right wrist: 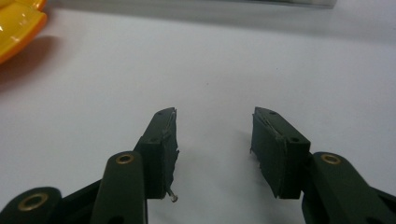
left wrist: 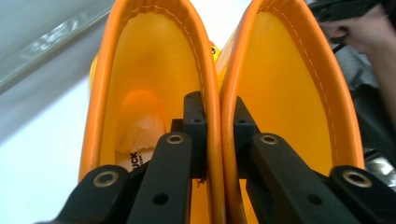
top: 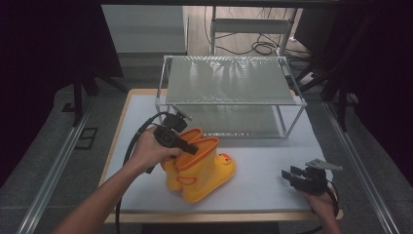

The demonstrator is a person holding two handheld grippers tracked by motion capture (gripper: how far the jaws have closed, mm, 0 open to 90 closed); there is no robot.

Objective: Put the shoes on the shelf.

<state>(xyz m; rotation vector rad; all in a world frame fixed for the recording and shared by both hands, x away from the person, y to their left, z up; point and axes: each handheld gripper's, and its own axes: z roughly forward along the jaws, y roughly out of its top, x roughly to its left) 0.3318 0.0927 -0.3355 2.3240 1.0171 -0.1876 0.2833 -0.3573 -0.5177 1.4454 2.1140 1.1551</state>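
Yellow boots (top: 199, 168), rims pinched together by left gripper (left wrist: 219, 135) jaws; right gripper (right wrist: 214, 149) jaws open.

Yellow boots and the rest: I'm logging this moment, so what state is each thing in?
Yellow rubber boots: upright, side by side, their inner rims pinched together.
Left gripper: shut on both boots' adjoining rims, one jaw inside each.
Right gripper: open, holding nothing, low over the white table.
Wire shelf rack: standing, both shelves bare.
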